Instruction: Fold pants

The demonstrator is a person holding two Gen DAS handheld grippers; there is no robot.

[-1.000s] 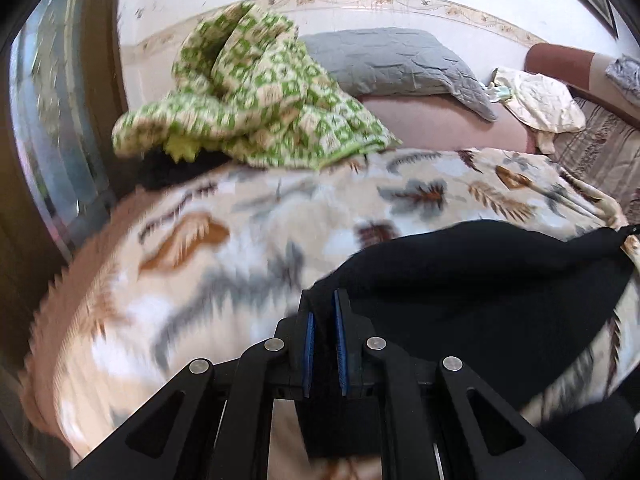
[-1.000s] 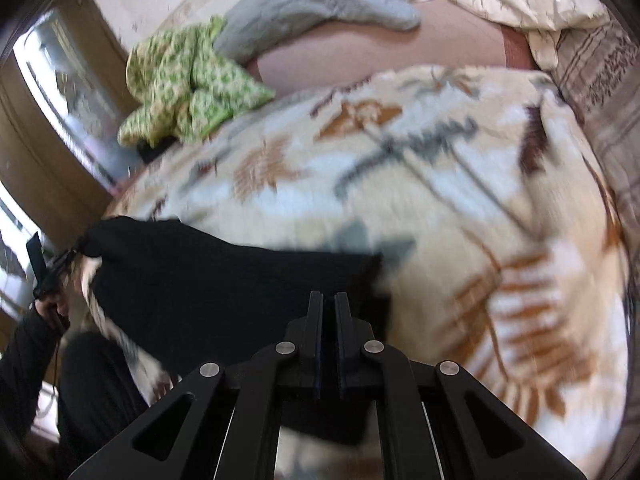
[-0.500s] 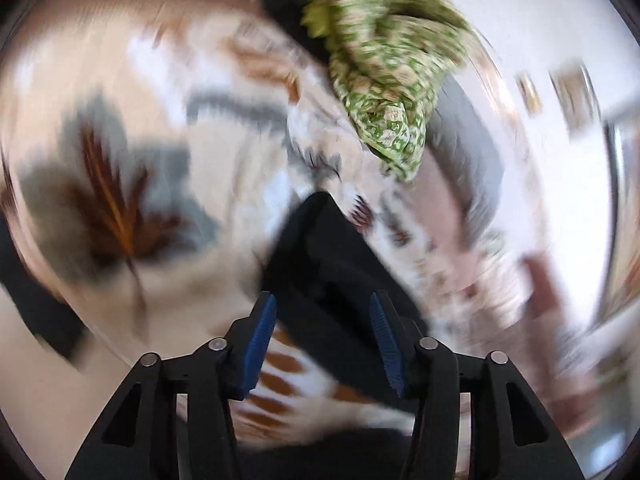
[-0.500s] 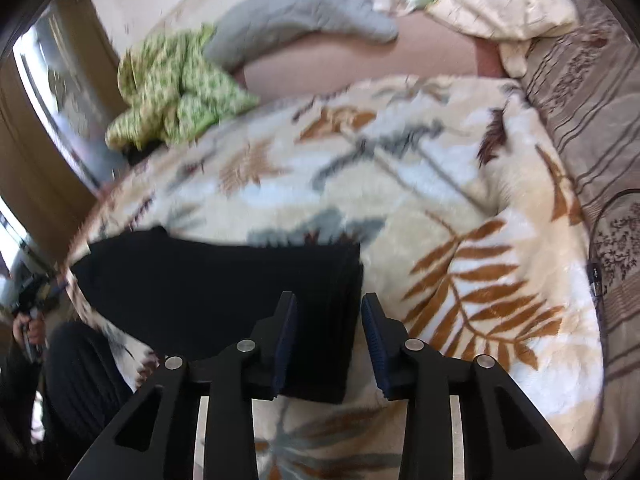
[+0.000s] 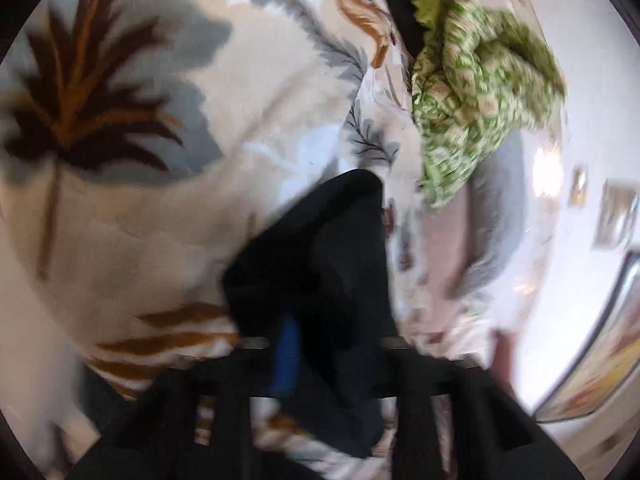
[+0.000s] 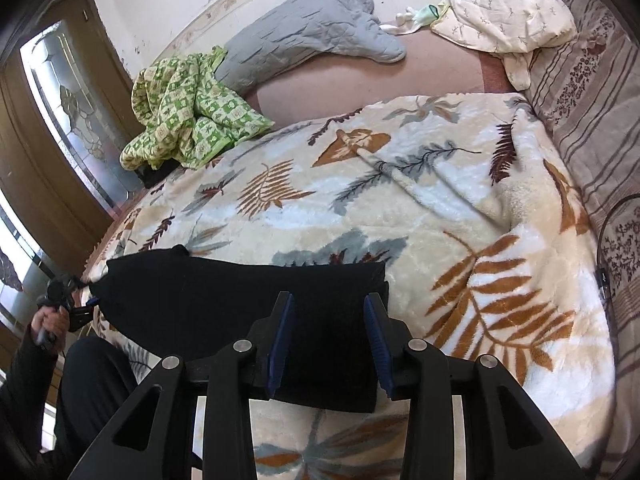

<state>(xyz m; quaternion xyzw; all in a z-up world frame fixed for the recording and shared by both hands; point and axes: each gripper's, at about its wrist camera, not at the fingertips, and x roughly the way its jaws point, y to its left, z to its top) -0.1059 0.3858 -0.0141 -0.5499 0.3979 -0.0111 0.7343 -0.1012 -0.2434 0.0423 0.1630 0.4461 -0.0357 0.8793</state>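
On bed (image 6: 520, 380): folded black pants (image 6: 240, 312) | right tool (image 6: 328, 340) spread above, left tool (image 5: 332, 352) blurred, state unclear | risk: snagging cloth, undoing fold.

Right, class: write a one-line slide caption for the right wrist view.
Open right gripper above folded black pants lying on a leaf-print blanket.

Leaf-print blanket (image 6: 360, 216) over bed, pale wall (image 6: 168, 0) (scuffed), wooden glass-panelled door (image 6: 60, 92), gray pillow (image 6: 304, 40)

My right gripper (image 6: 328, 340) hangs spread wide over the folded black fabric pants (image 6: 240, 304) on the leaf-patterned fleece blanket (image 6: 400, 208).
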